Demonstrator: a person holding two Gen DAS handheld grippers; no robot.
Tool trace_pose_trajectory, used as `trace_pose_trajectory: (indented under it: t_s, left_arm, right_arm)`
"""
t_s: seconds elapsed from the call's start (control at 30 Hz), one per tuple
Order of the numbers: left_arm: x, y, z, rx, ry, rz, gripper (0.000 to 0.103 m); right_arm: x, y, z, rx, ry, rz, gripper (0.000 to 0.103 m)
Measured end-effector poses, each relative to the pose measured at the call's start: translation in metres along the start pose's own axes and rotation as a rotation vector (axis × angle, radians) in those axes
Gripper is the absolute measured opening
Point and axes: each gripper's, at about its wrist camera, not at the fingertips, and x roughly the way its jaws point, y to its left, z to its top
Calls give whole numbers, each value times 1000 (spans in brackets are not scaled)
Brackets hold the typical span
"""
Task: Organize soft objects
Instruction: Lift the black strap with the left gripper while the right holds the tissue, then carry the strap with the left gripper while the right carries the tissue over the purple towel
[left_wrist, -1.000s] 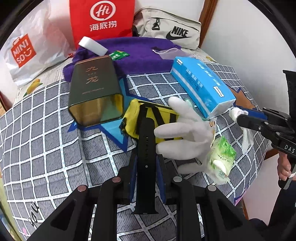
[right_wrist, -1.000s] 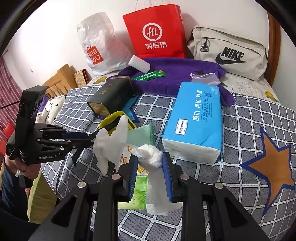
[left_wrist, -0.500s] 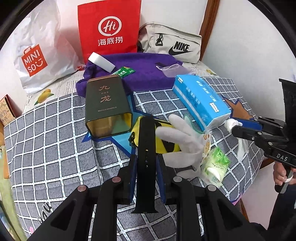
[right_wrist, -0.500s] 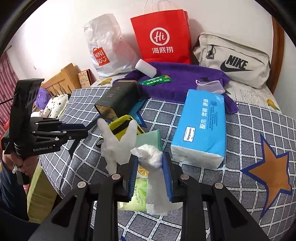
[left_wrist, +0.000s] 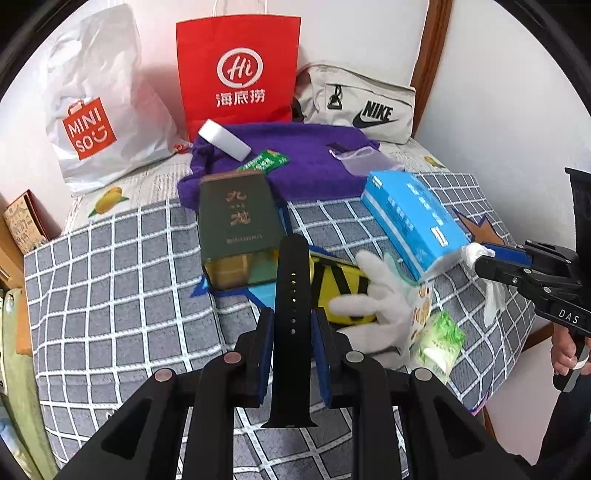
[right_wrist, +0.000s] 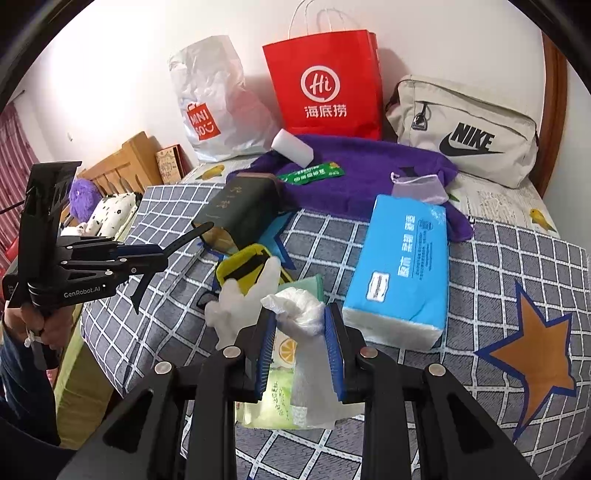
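Note:
My left gripper is shut on a black watch strap and holds it above the checked bedspread. It also shows in the right wrist view at the left. My right gripper is shut on a crumpled white plastic bag that hangs down; it shows at the right of the left wrist view. A white glove lies over a yellow pouch and a green wipes pack.
A dark green tin, a blue tissue pack, a purple towel with a white sponge, a red paper bag, a Miniso bag and a Nike bag lie further back. The bed edge is at the right.
Both grippers have risen and drawn back from the bed with their loads. The objects on the bed have not moved.

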Motion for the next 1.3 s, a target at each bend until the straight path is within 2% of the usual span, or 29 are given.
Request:
trace_pose_trajectory:
  t_s: [0.57, 0.87, 1.3]
  left_arm:
    - [11, 16, 59, 1, -54, 9, 20]
    - [34, 30, 102, -14, -73, 19, 20]
    - [85, 41, 154, -10, -55, 14, 20]
  right_arm:
    - [6, -19, 51, -2, -43, -26, 27]
    - [29, -42, 94, 14, -63, -58, 27]
    - [82, -88, 149, 70, -54, -102, 27]
